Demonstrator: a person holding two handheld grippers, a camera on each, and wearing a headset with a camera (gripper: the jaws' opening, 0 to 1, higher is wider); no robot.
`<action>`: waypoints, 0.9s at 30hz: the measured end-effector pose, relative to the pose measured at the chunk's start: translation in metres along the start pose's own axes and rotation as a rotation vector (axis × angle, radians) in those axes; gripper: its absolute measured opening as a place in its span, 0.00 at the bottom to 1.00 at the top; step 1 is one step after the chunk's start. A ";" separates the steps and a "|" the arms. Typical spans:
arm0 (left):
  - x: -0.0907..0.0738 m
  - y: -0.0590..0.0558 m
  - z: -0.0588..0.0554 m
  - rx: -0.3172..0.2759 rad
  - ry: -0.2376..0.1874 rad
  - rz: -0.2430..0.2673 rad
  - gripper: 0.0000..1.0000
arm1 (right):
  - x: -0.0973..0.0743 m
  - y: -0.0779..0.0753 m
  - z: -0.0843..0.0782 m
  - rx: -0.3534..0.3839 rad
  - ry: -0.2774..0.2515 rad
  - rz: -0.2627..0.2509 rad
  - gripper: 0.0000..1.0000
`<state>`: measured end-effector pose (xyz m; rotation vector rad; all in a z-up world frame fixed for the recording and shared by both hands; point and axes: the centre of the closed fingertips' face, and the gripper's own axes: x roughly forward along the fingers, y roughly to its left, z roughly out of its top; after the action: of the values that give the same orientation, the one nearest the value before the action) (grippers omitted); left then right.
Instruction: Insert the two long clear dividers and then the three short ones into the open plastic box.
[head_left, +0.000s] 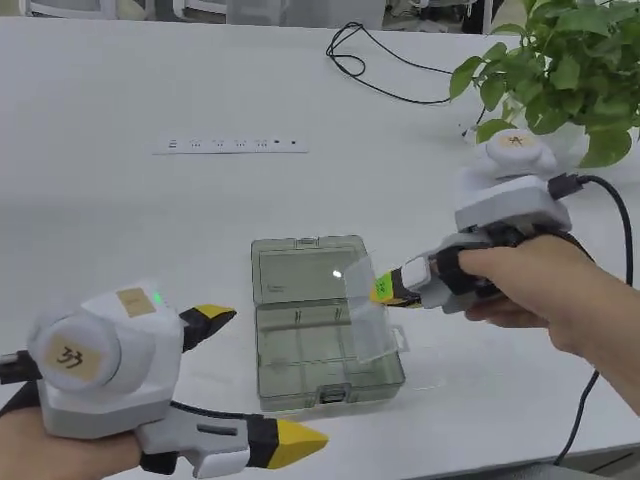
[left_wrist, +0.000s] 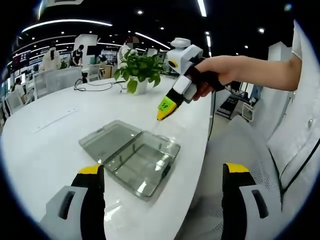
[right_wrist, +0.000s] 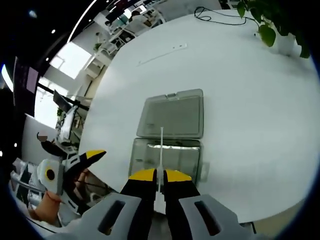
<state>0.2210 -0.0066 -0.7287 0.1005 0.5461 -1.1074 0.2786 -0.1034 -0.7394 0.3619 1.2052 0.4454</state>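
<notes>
My left tongs (head_left: 272, 377) hang apart and empty by the open box (head_left: 330, 392) on the bench (head_left: 150, 230), leaving room. My right tongs (head_left: 382, 291) are clamped on a clear divider (head_left: 365, 315), held upright above the box's right side, I reckon for slotting in.

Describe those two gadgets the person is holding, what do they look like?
Both are chunky white-grey plastic handles ending in black tongs with yellow tips. The left tongs carry a round cap with a tan sticker marked 33 and a small green light. The right tongs have a green sticker near the tip, and a black cable plugs into their body.
</notes>
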 end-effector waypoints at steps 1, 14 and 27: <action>0.000 0.000 -0.001 0.002 0.002 -0.004 1.00 | 0.002 -0.002 -0.001 0.002 0.016 -0.005 0.07; -0.001 -0.001 -0.003 -0.013 -0.007 -0.027 1.00 | 0.023 -0.012 -0.008 0.045 0.085 -0.071 0.07; 0.000 0.000 -0.004 -0.038 -0.026 -0.033 0.99 | 0.031 -0.024 -0.010 0.046 0.096 -0.125 0.07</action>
<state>0.2195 -0.0054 -0.7325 0.0445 0.5468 -1.1281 0.2813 -0.1076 -0.7800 0.3051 1.3254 0.3301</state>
